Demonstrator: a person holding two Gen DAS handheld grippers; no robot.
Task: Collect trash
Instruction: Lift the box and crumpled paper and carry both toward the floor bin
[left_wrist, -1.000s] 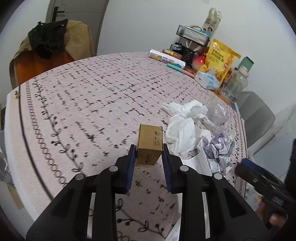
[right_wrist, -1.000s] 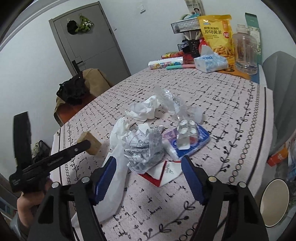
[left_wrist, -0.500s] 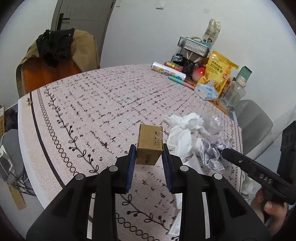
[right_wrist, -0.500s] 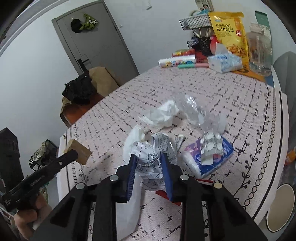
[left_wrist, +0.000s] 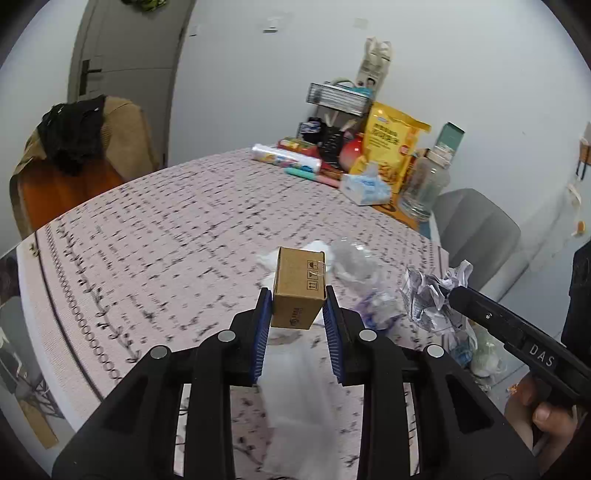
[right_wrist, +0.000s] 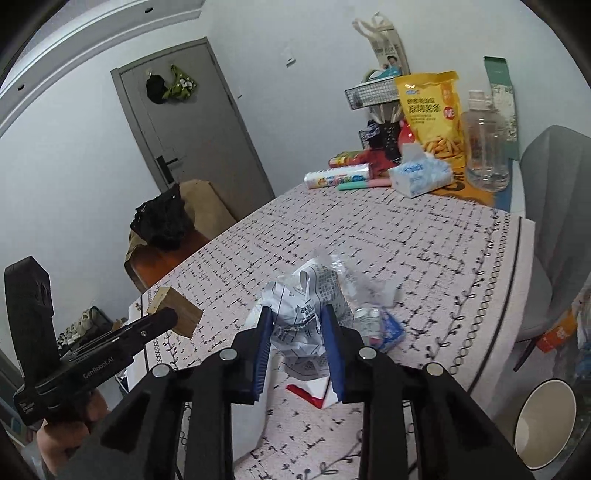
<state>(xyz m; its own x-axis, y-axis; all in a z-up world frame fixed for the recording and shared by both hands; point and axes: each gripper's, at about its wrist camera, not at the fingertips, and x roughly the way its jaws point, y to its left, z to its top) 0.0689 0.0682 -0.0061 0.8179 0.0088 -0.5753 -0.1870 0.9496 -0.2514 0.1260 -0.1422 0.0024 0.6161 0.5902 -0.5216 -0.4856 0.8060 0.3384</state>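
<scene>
My left gripper (left_wrist: 297, 300) is shut on a small brown cardboard box (left_wrist: 300, 286) and holds it above the table (left_wrist: 166, 236). My right gripper (right_wrist: 297, 320) is shut on a crumpled ball of printed paper (right_wrist: 306, 314), lifted off the table (right_wrist: 424, 251). In the left wrist view that paper ball (left_wrist: 432, 295) hangs at the tip of the right gripper. In the right wrist view the box (right_wrist: 177, 310) shows at the left. On the table stay white tissue (left_wrist: 295, 398), a crushed clear plastic bottle (left_wrist: 354, 266) and a blue-and-white wrapper (right_wrist: 388, 328).
The far table edge holds a yellow snack bag (right_wrist: 434, 110), a tissue pack (right_wrist: 419, 173), a clear jar (right_wrist: 485, 147) and a wire rack (left_wrist: 340, 98). A grey chair (right_wrist: 554, 221) stands right, an orange chair with dark clothes (left_wrist: 70, 158) left. A white bin (right_wrist: 546, 421) stands on the floor.
My right gripper closed on the crumpled paper ball and lifted it off the table. My left gripper rose with the box still in it.
</scene>
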